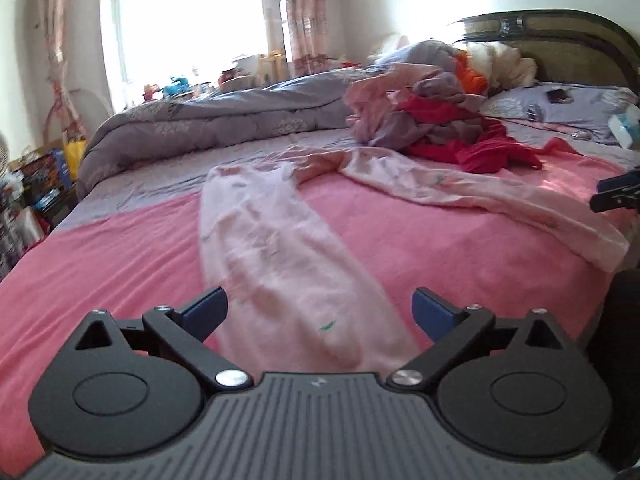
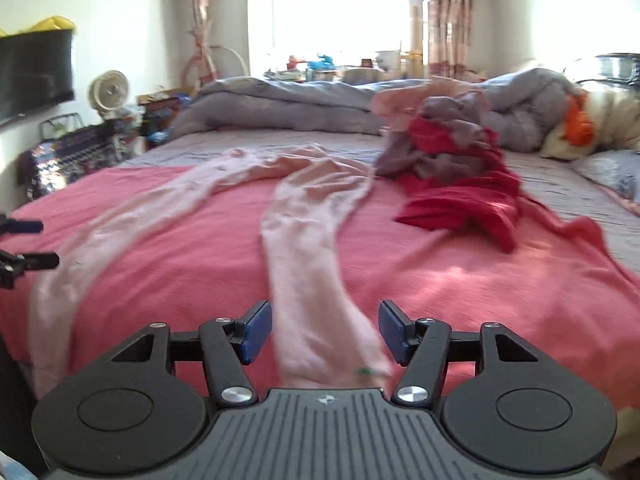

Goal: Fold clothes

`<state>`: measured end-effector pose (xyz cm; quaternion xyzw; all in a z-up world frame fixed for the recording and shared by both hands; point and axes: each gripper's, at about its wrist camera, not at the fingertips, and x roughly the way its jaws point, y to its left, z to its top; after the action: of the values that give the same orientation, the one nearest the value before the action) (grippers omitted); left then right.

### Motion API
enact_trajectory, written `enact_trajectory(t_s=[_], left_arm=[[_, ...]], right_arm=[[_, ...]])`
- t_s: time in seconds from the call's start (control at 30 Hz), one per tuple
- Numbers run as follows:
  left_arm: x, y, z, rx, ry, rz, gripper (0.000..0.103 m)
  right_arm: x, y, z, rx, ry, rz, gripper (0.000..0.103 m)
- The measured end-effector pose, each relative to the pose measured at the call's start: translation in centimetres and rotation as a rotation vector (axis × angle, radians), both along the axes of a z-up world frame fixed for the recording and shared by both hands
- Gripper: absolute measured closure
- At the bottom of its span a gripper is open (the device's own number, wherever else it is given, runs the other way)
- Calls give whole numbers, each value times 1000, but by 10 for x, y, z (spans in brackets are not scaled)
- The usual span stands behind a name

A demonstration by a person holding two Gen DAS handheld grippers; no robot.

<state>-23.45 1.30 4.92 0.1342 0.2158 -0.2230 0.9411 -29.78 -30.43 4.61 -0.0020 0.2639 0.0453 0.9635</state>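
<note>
Ahead of the grippers stretched a bed [image 1: 100,264] under a pink cover, with a grey quilt [image 1: 208,120] bunched along its far side. Beyond it a bright window [image 1: 188,28] washed out the room, flanked by patterned curtains [image 1: 308,12] and pale walls [image 2: 132,12]. A dark woven headboard [image 1: 568,40] stood far right. Off to the left sat a small white fan [image 2: 110,92] and cluttered boxes [image 1: 44,176].

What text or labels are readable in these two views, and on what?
No readable words.
Left hand-held gripper: small emblem on its body, no letters.
Right hand-held gripper: same emblem, no letters.
Boxes beside the bed: printing too blurred to read.
</note>
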Motion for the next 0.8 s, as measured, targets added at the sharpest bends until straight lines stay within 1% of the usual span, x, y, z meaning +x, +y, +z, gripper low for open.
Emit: enact_trajectory(t_s=[0.03,0.1,0.17,0.2,0.3,0.37,0.4,0.43,0.47,0.53,0.6,0.63,0.7,0.73,0.8], left_arm=[[1,-17,-1,15,-6,-43,3],[1,-54,-5,46,-22,-138,2],[-1,-84,-10,61,-36,-213,2],[-1,-99,-13,63,-36,-244,2],[-5,-132,-23,53,10,-342,2],[-12,-153,-30,45,46,-412,2],[-17,-163,-33,45,56,-436,2],[-22,-173,-36,45,66,-457,2],[-28,-183,-38,44,68,-470,2],[-41,-201,-44,58,49,-495,2],[-50,-214,-52,91,19,-501,2],[-53,-220,-57,105,4,-495,2],[-54,-227,-62,111,-17,-440,2],[-50,-227,-61,87,-10,-406,2],[-40,-223,-58,22,34,-354,3]], right_arm=[[-4,-2,-2,-23,2,-5,43],[-12,-1,-7,-76,3,21,43],[-23,3,-12,-123,30,52,45],[-28,5,-17,-150,49,58,48],[-40,12,-33,-243,94,64,48],[-50,13,-39,-344,82,52,51],[-49,14,-41,-375,76,41,51],[-48,15,-43,-407,71,29,54],[-47,14,-45,-426,65,20,55],[-45,7,-44,-387,45,16,56],[-43,0,-43,-357,28,16,56],[-42,-4,-43,-345,21,17,56],[-40,-9,-43,-327,12,20,56],[-39,-12,-43,-320,11,24,56],[-40,-16,-43,-305,7,26,56]])
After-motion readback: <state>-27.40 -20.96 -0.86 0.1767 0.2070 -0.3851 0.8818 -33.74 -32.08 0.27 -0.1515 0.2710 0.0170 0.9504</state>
